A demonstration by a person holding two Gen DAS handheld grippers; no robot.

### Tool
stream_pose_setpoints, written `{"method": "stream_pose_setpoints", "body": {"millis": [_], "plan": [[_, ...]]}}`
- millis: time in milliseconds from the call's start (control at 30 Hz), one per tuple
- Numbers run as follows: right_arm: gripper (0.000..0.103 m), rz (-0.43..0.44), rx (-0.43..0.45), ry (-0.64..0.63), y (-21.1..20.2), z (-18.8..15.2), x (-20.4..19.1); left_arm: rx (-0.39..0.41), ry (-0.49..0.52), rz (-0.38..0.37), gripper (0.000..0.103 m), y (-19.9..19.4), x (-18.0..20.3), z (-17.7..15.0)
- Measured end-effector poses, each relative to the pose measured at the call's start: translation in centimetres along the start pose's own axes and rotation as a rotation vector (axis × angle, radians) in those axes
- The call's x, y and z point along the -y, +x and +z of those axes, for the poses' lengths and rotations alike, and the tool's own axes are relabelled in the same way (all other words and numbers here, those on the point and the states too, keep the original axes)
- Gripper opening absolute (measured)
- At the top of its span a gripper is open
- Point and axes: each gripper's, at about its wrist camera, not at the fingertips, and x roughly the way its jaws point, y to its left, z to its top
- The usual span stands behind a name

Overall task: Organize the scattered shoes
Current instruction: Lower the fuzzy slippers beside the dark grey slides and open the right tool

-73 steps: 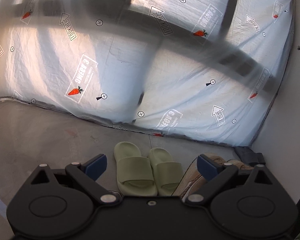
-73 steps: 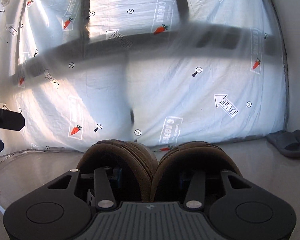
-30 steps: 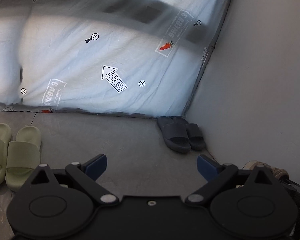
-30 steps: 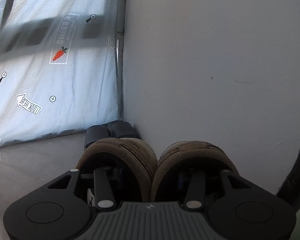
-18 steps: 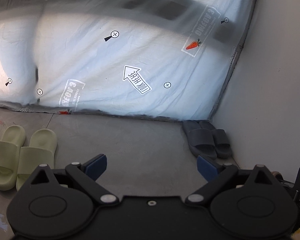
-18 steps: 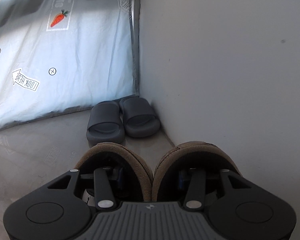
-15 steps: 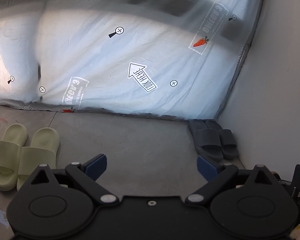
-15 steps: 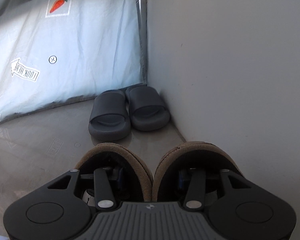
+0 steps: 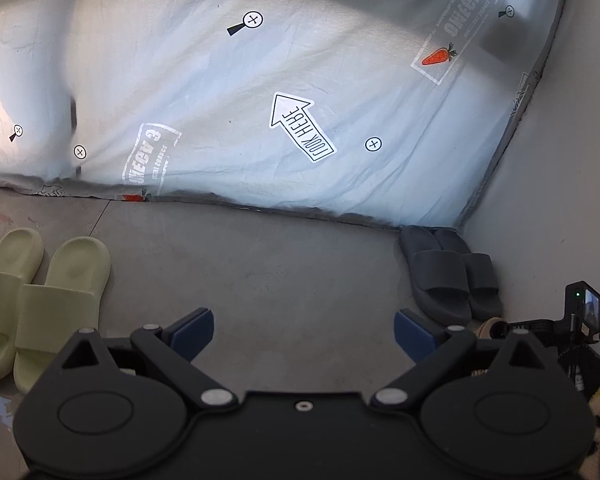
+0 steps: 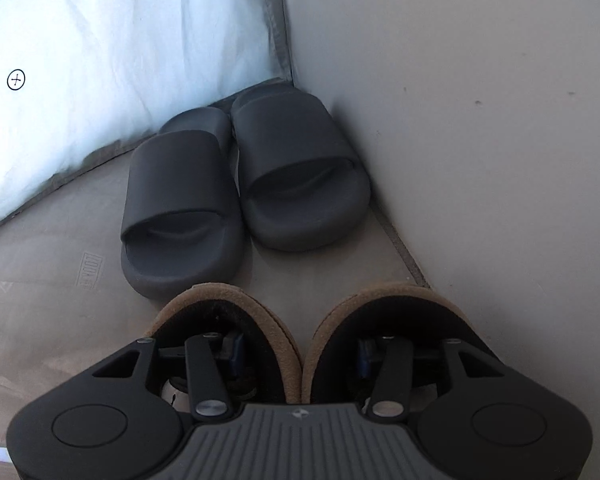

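a: what's the right gripper (image 10: 300, 354) doing?
b: its fingers reach one into each of the two brown shoes (image 10: 260, 320), pinching their touching inner walls together. the pair is right in front of the lens, heels toward the camera.
a: and beyond them?
b: the dark grey slides (image 10: 240, 176) sit side by side on the floor (image 10: 52, 240), tucked into the corner where the printed sheet (image 10: 100, 40) meets the wall (image 10: 480, 100).
a: the left gripper (image 9: 302, 328)?
b: spread wide over bare floor, holding nothing. the green slides (image 9: 40, 300) lie paired off to its left, the grey pair far right near the corner.
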Motion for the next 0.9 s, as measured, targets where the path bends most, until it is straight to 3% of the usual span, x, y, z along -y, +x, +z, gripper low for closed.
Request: {"method": "stream_pose_setpoints", "body": {"millis": [300, 367, 433, 500, 667, 900], "plan": [[0.062, 0.023, -0.177, -0.021, 0.1, 2.8, 0.1, 0.02, -0.006, 0.0, 0.098, -0.4, -0.2, -0.1], [0.069, 0.035, -0.188, -0.007, -1.3, 3.1, 0.1, 0.035, -0.01, -0.002, 0.098, -0.7, -0.1, -0.2], [0.083, 0.048, -0.131, -0.02, -3.4, 2.6, -0.2, 0.052, -0.009, -0.002, 0.098, -1.0, 0.0, -0.4], [0.09, 0.05, -0.041, -0.048, -5.9, 1.8, -0.9, 0.063, -0.008, -0.009, 0.098, -1.3, 0.2, -0.5], [0.103, -0.019, 0.318, 0.002, -11.7, -4.9, -3.3, 0.056, -0.019, -0.055, 0.098, -1.3, 0.5, -0.7], [0.103, -0.141, 0.328, -0.113, -9.6, -11.2, -7.0, 0.057, 0.051, -0.126, 0.098, -1.9, 2.3, -0.8]]}}
